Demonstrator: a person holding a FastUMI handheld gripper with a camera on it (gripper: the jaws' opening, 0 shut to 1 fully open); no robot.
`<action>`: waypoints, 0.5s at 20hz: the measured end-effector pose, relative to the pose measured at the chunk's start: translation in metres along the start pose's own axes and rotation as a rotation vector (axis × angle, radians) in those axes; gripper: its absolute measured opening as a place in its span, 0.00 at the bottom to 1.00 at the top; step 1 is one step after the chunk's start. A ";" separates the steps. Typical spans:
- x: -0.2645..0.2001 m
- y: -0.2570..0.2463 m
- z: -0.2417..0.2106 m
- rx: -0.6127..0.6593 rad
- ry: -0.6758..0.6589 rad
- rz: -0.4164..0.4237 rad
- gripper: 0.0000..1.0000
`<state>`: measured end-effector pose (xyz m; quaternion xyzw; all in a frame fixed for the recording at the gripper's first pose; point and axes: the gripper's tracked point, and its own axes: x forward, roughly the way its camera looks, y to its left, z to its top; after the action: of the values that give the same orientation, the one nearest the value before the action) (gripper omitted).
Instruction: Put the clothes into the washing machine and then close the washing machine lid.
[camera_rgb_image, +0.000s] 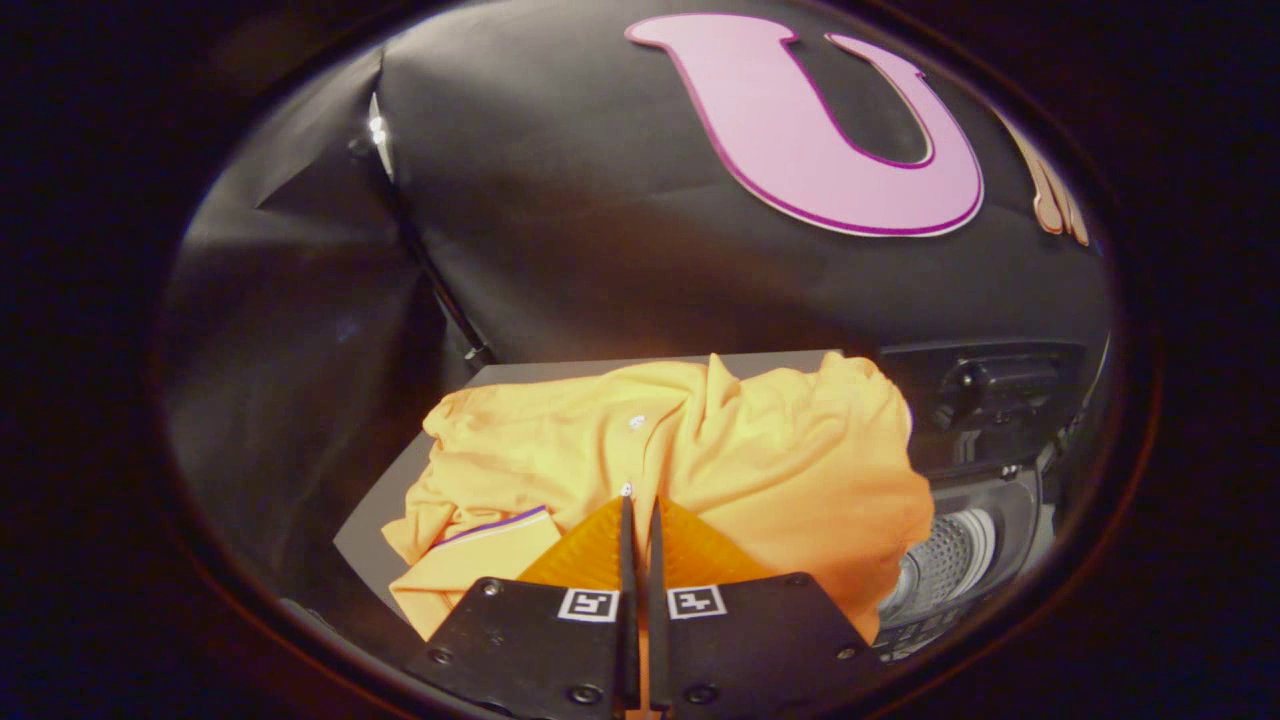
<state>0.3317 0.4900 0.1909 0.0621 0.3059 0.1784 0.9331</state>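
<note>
An orange shirt (760, 470) with a purple-trimmed edge lies bunched over a grey table (375, 525), and its right side hangs in front of the washing machine. My gripper (640, 500) is down at the shirt's button placket. Its fingers (627, 540) are pressed together, with only a thin strip of the orange cloth between them. To the right of the shirt stands the washing machine (985, 500) with its lid raised (985, 395). Its perforated drum (945, 555) shows beside the shirt's right edge.
A black cloth wall (600, 220) stands close behind the table and machine. A dark pole (440, 290) leans down to the table's far left corner. The table's left edge drops off into dark space.
</note>
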 end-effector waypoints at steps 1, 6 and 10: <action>0.005 -0.007 0.008 0.011 -0.007 -0.027 0.04; -0.017 -0.066 0.027 0.086 -0.058 -0.186 0.04; -0.040 -0.098 0.046 0.091 -0.063 -0.358 0.03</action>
<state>0.3578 0.3840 0.2283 0.0545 0.2905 -0.0063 0.9553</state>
